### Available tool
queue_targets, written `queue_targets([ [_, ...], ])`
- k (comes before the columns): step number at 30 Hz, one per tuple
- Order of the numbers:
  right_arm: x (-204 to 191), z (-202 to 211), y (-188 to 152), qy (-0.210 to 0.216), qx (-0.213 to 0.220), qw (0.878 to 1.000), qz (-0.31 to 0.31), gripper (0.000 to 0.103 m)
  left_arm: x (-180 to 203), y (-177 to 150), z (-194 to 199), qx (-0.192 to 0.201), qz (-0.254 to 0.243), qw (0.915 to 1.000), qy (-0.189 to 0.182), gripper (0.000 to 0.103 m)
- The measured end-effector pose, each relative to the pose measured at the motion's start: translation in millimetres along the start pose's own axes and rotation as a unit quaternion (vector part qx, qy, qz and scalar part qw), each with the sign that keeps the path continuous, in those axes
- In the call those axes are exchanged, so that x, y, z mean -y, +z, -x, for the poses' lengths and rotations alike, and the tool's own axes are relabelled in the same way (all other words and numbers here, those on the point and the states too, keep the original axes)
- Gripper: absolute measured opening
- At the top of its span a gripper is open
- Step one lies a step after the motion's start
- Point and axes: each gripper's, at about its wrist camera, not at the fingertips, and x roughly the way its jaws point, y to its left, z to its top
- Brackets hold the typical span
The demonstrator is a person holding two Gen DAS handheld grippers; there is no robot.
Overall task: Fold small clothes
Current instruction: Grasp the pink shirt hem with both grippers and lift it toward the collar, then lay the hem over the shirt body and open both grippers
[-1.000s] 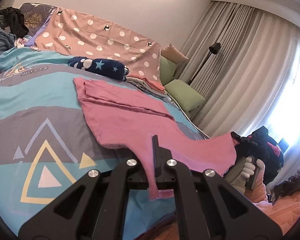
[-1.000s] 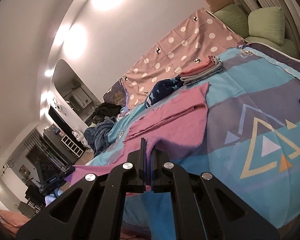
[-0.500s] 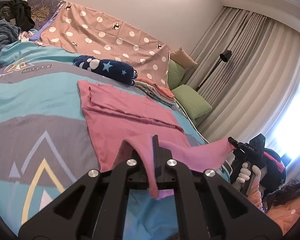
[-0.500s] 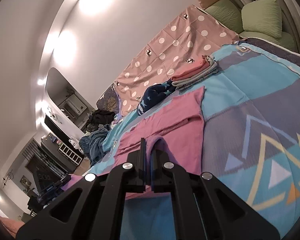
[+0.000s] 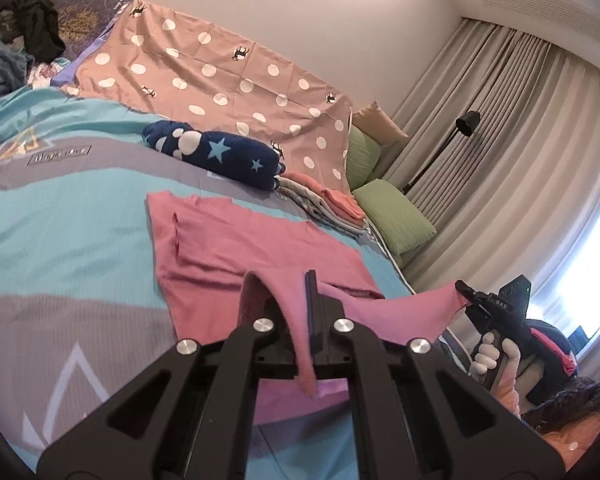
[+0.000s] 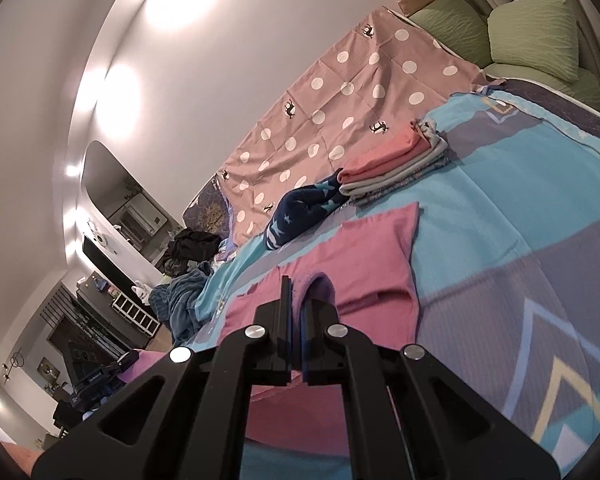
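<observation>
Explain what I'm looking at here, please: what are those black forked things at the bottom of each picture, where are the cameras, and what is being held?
There is no robot. A person carries one hand-held gripper in each hand, and each has a wide-angle camera looking forward along its two black fingers.

One picture comes from the left hand-held gripper, the other from the right hand-held gripper. The left view also shows the right one from outside, with the person's hand on its handle.

Both are shut on the near edge of a pink garment, lifting that edge while the rest lies flat on the patterned bed cover.

Behind it lie a navy star-print bundle and a stack of folded clothes, with a polka-dot sheet and green pillows beyond.
</observation>
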Motion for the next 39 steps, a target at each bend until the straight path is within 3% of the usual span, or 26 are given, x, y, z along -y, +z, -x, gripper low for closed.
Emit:
queue_targets([
  [12,3,-84,58,-0.038,-0.012,0.998,0.045,0.003,-37,66,-73,-0.017,-0.003,0.9996,0.023,0.002],
  [17,28,-150,74,-0.069,-0.055,0.996,0.03,0.003,-74,85,-125,-0.048,0.016,0.9971,0.057,0.002],
  [20,53,-191,66,-0.112,-0.094,0.989,0.015,0.006,-102,80,-164,-0.076,0.015,0.9906,0.113,0.003],
  [22,65,-204,57,-0.131,-0.114,0.985,0.008,0.006,-119,68,-183,-0.102,0.034,0.9857,0.13,0.003],
  [24,71,-207,48,-0.131,-0.131,0.983,0.005,0.006,-125,58,-185,-0.106,0.042,0.9854,0.127,0.005],
  [27,72,-201,45,-0.13,-0.141,0.981,0.009,0.011,-125,53,-174,-0.101,0.039,0.9869,0.12,0.02],
  [29,70,-197,46,-0.127,-0.142,0.982,0.012,0.012,-122,53,-164,-0.095,0.033,0.9877,0.119,0.024],
  [34,61,-194,42,-0.127,-0.151,0.98,0.037,0.013,-119,49,-153,-0.102,0.03,0.9878,0.113,0.025],
  [35,59,-194,42,-0.128,-0.152,0.979,0.041,0.009,-118,47,-155,-0.109,0.026,0.9867,0.118,0.024],
  [36,59,-194,41,-0.128,-0.151,0.979,0.042,0.003,-118,46,-156,-0.113,0.024,0.9863,0.118,0.01],
  [37,58,-193,42,-0.124,-0.149,0.98,0.039,0.003,-118,45,-158,-0.115,0.024,0.9866,0.114,0.002],
  [39,58,-189,47,-0.106,-0.135,0.985,0.02,0.003,-113,49,-155,-0.105,0.021,0.9891,0.101,0.002],
])
